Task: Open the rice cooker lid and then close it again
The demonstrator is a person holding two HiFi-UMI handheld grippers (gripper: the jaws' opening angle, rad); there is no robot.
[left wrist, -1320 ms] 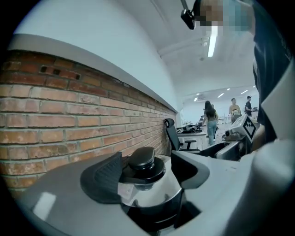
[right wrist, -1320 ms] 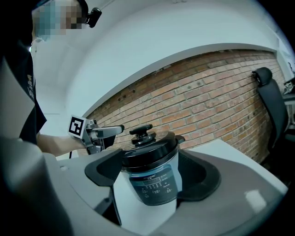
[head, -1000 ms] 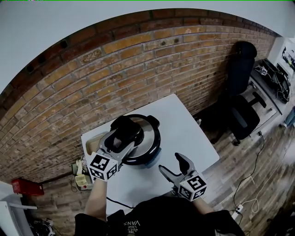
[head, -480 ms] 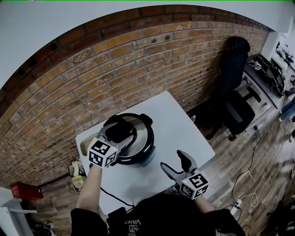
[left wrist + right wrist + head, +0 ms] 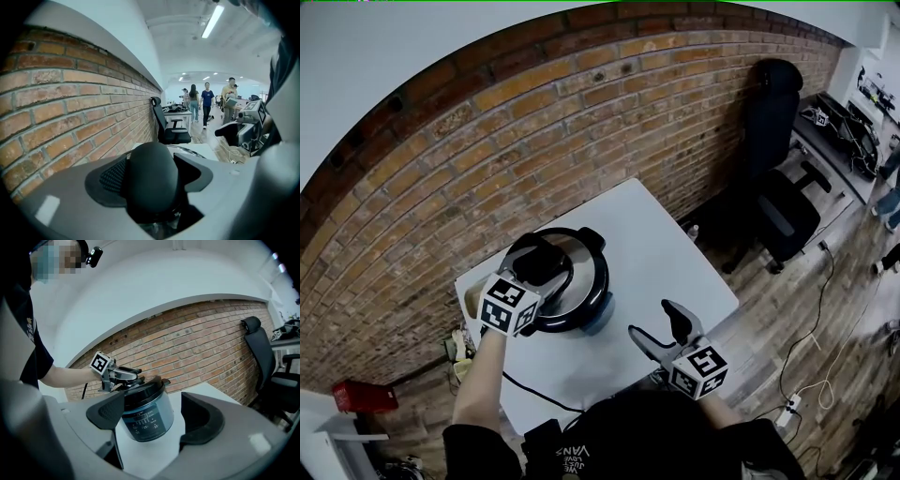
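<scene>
Head view: rice cooker (image 5: 572, 281) sits on the white tabletop (image 5: 656, 248), looks shut. Left hand-held gripper (image 5: 542, 264) is right on top of it; right hand-held gripper (image 5: 659, 328) hangs well off to the side. Left gripper view: jaws clamped on the black lid knob (image 5: 152, 180), so that's the hand for the job, and I'd guess the pull goes up from here. Right gripper view: jaws spread wide, nothing in them, cooker out ahead beyond the tips.
</scene>
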